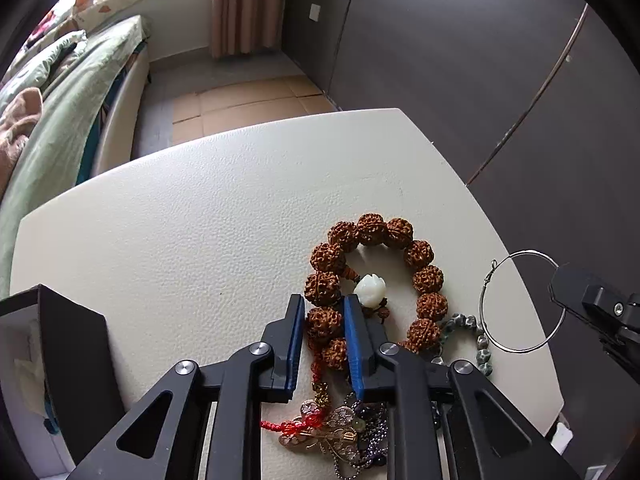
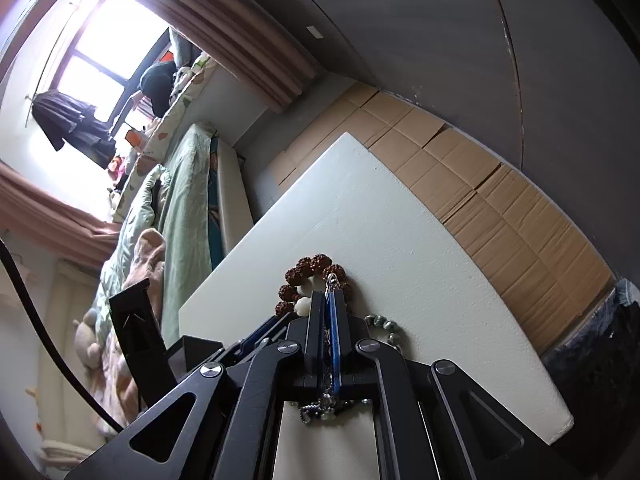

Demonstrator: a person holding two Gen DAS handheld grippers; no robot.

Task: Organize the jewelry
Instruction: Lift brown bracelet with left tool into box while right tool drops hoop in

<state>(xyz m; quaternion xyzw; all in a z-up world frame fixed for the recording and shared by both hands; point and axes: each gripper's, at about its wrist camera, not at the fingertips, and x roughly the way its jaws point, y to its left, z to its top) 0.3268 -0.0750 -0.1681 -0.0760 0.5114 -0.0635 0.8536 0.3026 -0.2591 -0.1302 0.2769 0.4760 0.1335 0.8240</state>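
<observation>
Two claws are mine, one in each hand, and both work over the white table, which fills the middle of the left view, its far edge running from 9 o'clock up toward 1 o'clock. Beyond that edge, at 10 o'clock, lies a bed under a green cover, and at 12 o'clock a pink curtain hangs beside a grey wall. A black box stands open on the table at 8 o'clock.

My left claw sits at 6 o'clock, its blue-lined jaws a narrow way apart, with the near-left beads of the brown bead bracelet between them. Whether they press the beads I cannot tell. The bracelet lies as a ring on the table just past centre, toward 5 o'clock, a white carved bead inside it beside my right-hand finger.

My right claw is clamped onto the silver hoop earring, which hangs off it at 3 o'clock in the left view, near the table's right edge; in the right view the hoop's clasp shows edge-on between the closed jaws.

A green stone bracelet lies at 4 o'clock, touching the brown one. At 6 o'clock, under my left claw, a tangle of chains and a red knotted cord lie heaped together.
</observation>
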